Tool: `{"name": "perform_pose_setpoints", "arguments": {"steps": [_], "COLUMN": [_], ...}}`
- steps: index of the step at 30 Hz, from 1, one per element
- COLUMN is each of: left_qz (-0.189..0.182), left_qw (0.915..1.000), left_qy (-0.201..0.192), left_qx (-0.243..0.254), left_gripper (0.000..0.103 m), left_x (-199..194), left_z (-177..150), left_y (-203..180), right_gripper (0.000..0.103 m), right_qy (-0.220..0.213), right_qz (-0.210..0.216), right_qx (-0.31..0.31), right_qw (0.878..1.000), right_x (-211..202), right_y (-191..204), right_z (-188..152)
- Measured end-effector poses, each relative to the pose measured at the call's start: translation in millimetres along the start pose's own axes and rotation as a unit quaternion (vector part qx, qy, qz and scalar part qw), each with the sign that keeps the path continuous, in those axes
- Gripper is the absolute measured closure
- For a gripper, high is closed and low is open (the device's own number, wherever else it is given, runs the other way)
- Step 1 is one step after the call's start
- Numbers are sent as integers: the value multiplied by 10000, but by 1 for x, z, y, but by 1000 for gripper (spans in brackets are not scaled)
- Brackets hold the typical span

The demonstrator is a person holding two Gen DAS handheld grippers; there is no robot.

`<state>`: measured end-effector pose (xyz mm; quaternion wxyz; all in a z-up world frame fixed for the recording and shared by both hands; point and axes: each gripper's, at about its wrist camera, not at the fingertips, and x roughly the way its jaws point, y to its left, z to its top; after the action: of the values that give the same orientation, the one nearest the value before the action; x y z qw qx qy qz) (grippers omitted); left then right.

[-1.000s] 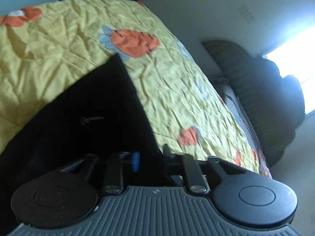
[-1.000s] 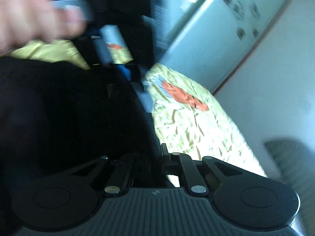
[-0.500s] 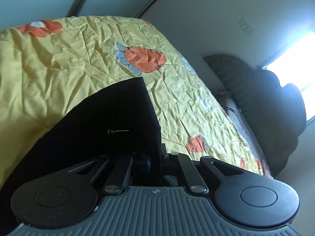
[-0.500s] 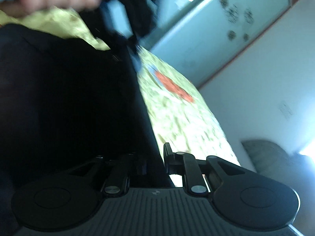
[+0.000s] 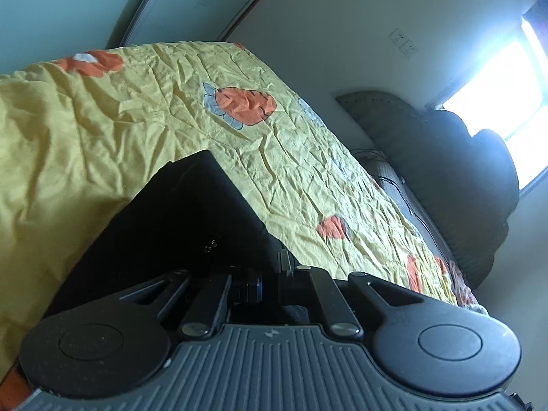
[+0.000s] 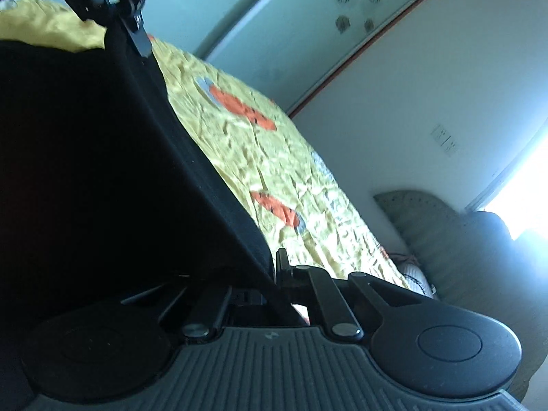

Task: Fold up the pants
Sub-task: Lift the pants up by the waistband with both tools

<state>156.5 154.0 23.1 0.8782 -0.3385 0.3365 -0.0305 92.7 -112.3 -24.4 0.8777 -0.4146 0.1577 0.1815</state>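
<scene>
Black pants hang taut above the yellow bedsheet, left claw and right claw each clenched on an edge.

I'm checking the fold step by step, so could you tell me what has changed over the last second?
The left gripper, part open a second ago, has shut on the black pants. Both grippers have carried the cloth's edge along: more yellow bedspread shows beyond it, and in the right view the left gripper sits farther off. The right gripper stayed clamped on the pants.
</scene>
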Motion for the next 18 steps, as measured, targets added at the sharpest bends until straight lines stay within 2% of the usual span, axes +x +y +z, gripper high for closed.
{"name": "perform_pose_setpoints", "arguments": {"steps": [10, 18], "left_qz": [-47, 117], "left_qw": [9996, 9990], "left_qy": [107, 230], "left_qx": [255, 363], "left_gripper": [96, 96], "left_x": [-49, -56], "left_z": [-36, -56], "left_y": [22, 36], "right_gripper": [99, 99], "right_qy": [-62, 96], "right_qz": [56, 299], "right_qx": [-41, -15], "right_qw": [10000, 9995], "right_x": [-45, -55], "right_y": [26, 45], "right_z": [-4, -10]}}
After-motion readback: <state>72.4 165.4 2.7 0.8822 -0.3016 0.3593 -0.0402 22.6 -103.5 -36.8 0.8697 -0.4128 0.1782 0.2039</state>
